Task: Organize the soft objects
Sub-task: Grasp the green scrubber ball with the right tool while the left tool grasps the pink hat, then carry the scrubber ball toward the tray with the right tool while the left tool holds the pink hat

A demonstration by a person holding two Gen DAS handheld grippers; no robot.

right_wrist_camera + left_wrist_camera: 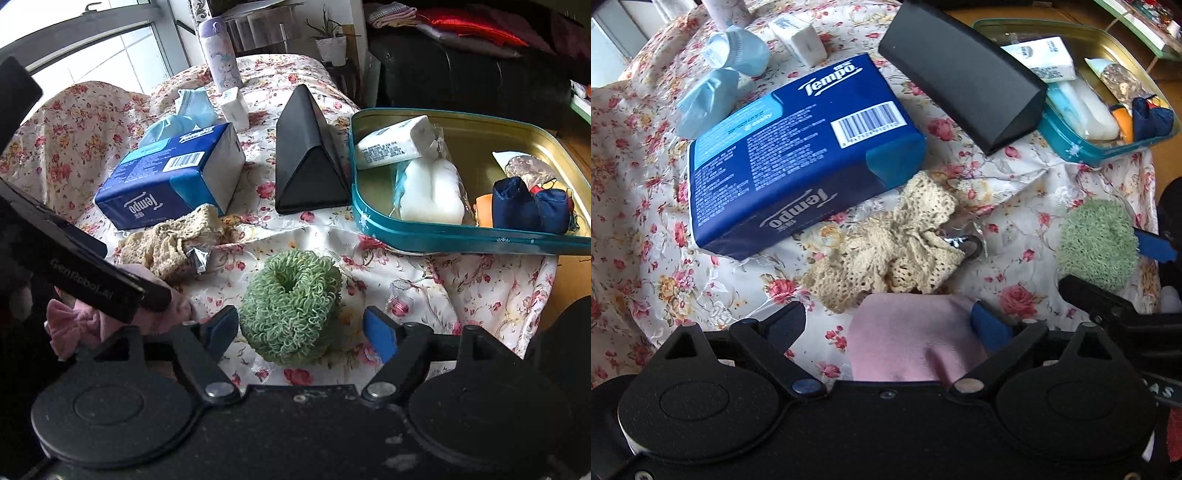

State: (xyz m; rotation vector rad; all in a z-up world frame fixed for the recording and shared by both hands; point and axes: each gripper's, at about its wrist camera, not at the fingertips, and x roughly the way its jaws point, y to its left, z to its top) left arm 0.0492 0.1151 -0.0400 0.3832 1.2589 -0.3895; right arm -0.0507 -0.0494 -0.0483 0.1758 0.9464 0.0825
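A pink cloth (pixel 905 339) lies on the floral tablecloth between the wide-apart fingers of my left gripper (pixel 888 326), which is open above it; the right blue pad (pixel 988 326) sits at the cloth's edge. A fluffy green scrunchie (pixel 291 310) rests between the fingers of my right gripper (pixel 301 332), open, with a gap on each side. In the left wrist view the scrunchie (pixel 1097 242) shows at the right. A crumpled cream lace cloth (pixel 894 243) lies just beyond the pink one. The left gripper's body (pixel 92 284) covers part of the pink cloth (pixel 74 328) in the right wrist view.
A blue Tempo tissue pack (pixel 798 155) lies beyond the lace, with a black triangular case (pixel 306 158) beside it. A teal tin (pixel 443 236) at the right holds tissue packs and navy pouches. Blue face masks (pixel 735 51), a small white pack and a bottle (pixel 219 51) stand farther back.
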